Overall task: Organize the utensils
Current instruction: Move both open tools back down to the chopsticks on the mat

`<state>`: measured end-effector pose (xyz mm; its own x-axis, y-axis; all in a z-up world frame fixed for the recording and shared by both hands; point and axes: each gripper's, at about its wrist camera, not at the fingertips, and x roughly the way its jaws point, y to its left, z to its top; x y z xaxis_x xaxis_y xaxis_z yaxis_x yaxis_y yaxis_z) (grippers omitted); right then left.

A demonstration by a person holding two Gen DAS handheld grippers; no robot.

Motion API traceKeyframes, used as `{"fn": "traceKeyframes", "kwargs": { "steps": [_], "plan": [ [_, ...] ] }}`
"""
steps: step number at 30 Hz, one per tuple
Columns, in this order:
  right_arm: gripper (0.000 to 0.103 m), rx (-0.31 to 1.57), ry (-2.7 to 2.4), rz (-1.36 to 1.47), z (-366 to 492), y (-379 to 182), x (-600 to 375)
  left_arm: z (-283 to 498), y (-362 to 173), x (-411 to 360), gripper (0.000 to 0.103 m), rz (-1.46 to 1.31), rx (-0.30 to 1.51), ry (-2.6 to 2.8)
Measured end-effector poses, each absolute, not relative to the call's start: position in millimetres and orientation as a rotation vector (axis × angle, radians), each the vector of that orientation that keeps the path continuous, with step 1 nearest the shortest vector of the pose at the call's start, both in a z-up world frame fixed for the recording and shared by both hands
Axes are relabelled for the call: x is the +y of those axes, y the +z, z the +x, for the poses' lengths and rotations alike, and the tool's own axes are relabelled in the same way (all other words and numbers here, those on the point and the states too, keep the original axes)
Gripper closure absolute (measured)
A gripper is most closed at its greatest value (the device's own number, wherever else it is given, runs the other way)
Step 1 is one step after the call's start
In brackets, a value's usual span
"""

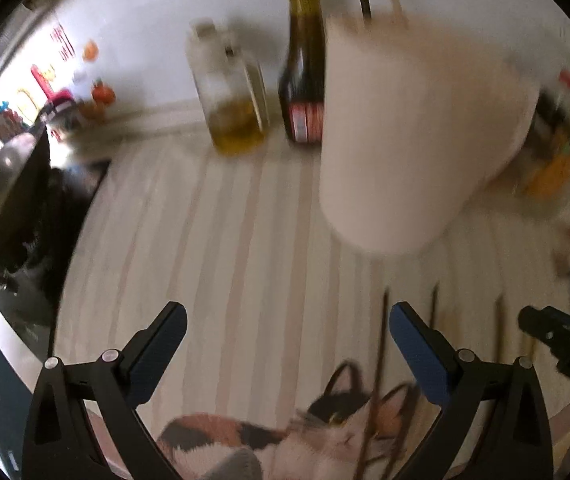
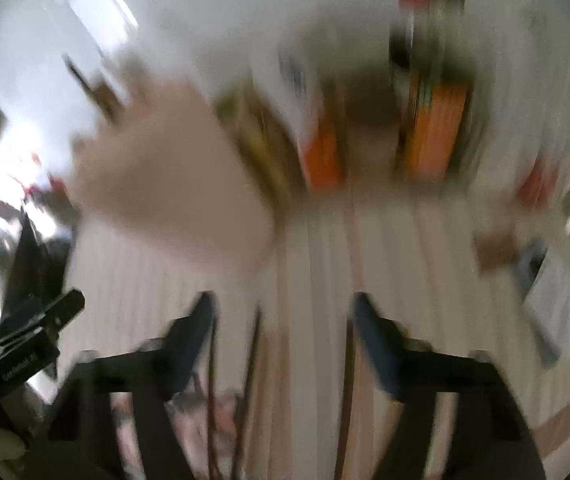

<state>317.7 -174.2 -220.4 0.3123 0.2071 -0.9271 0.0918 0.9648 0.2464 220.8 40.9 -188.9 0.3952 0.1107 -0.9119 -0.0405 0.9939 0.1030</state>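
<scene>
Several thin dark chopsticks [image 1: 379,364] lie on a striped cloth [image 1: 213,240] with a cat picture [image 1: 285,436], just in front of my left gripper [image 1: 287,320], which is open and empty. A tall cream utensil holder [image 1: 409,128] stands behind them, with a dark handle sticking out of its top. The right wrist view is badly blurred: my right gripper [image 2: 283,312] is open and empty above the chopsticks [image 2: 251,364], with the holder [image 2: 165,168] to the upper left. The right gripper's body [image 1: 561,344] shows at the left view's right edge.
An oil bottle [image 1: 233,92] and a dark sauce bottle [image 1: 303,60] stand by the wall behind the holder. A stove with a metal pan [image 1: 1,184] is at the left. Orange packages [image 2: 433,128] and boxes sit at the back right.
</scene>
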Motion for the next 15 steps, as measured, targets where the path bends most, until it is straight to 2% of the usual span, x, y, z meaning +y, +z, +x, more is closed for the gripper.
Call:
{"fn": "traceKeyframes", "kwargs": {
  "steps": [3,10,14,15],
  "plan": [
    [0.058,1.382,0.111,0.260,306,-267,-161,211,-220,37,0.000,0.101,1.229,0.100],
    [0.064,1.501,0.117,0.190,290,-317,-133,191,-259,34,0.000,0.124,1.313,0.093],
    [0.081,1.487,0.079,0.086,282,-321,-126,186,-266,30,0.000,0.127,1.324,0.085],
    [0.089,1.482,0.070,0.073,280,-321,-127,187,-267,30,0.000,0.126,1.326,0.082]
  ]
}}
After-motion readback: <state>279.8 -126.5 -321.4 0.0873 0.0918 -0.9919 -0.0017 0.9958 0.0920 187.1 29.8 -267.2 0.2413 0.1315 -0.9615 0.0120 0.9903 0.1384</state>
